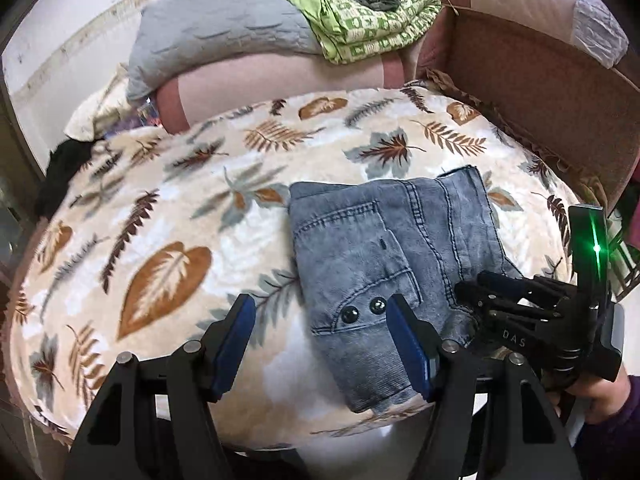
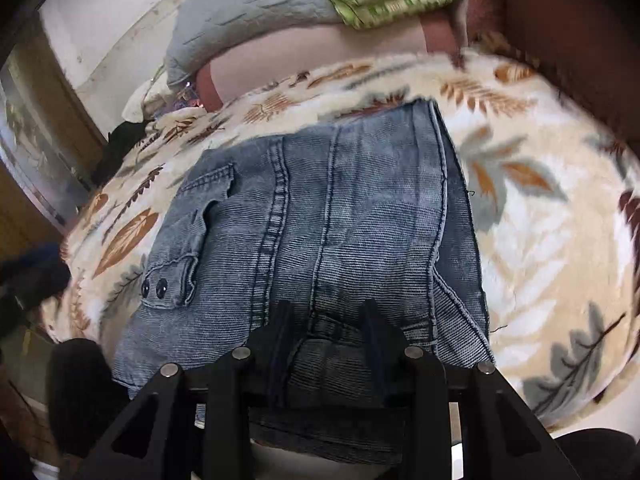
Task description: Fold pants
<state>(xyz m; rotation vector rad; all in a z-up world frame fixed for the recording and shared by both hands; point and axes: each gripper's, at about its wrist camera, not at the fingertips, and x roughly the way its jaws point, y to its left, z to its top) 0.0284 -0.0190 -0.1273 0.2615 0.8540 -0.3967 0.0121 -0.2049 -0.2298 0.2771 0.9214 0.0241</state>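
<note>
Folded pants [image 1: 384,264] lay on our leaf blanket [image 1: 160,208]. Left gripper [image 1: 322,340] gaped wide, empty. Right gripper [image 2: 326,332] partly open astride denim; grasp unclear.

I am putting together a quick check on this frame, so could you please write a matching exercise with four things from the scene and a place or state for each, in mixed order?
Column one:
1. jeans
2. green patterned cloth
3. left gripper
4. grey pillow

Column two:
A. open, fingers wide apart, holding nothing
B. folded into a compact stack on the leaf-print blanket
C. at the far end of the bed, against the wall
D. piled on the right end of the pillow

Pairs: 1-B, 2-D, 3-A, 4-C
</note>
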